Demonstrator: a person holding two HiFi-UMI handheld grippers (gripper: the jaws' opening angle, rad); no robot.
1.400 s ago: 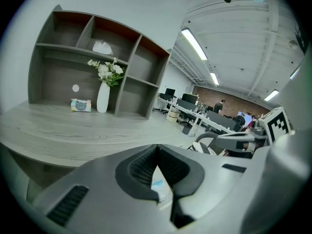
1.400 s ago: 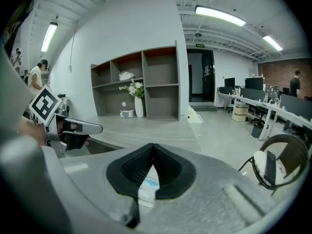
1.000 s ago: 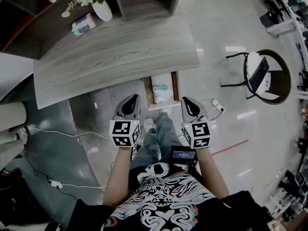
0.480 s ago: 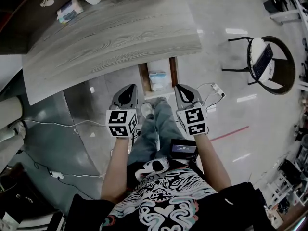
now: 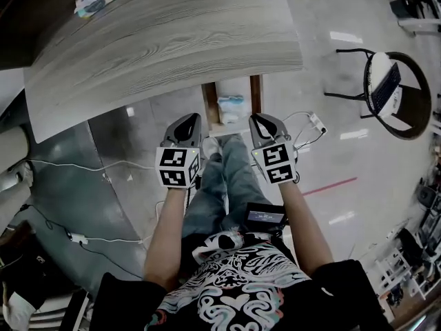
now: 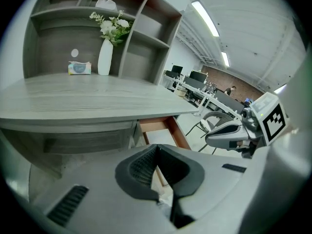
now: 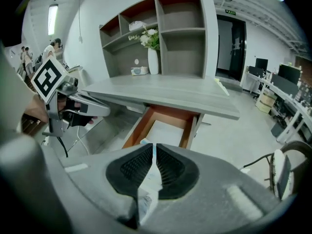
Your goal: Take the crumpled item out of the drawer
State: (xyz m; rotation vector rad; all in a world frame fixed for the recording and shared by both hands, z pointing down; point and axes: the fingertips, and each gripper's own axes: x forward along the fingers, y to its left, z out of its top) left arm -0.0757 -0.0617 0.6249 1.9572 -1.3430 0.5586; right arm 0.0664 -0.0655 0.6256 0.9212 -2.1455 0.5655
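Since the crumpled item [image 5: 231, 107] looks like a pale, thin wrapper or soft pack, I judge it light, limp and easily squashed, perhaps a little slick, so I would pinch a raised fold near its middle rather than a flat edge. It lies alone on the floor of the open drawer [image 5: 209, 106] that juts out from under the desk [image 5: 158, 40], just ahead of my tips. My left gripper [image 5: 187, 121] and right gripper [image 5: 259, 121] hang side by side short of the drawer front, each with its jaws pressed together on nothing. I count one drawer, one crumpled item, two grippers, and on the desk one vase [image 6: 105, 57] and one tissue box [image 6: 79, 68].
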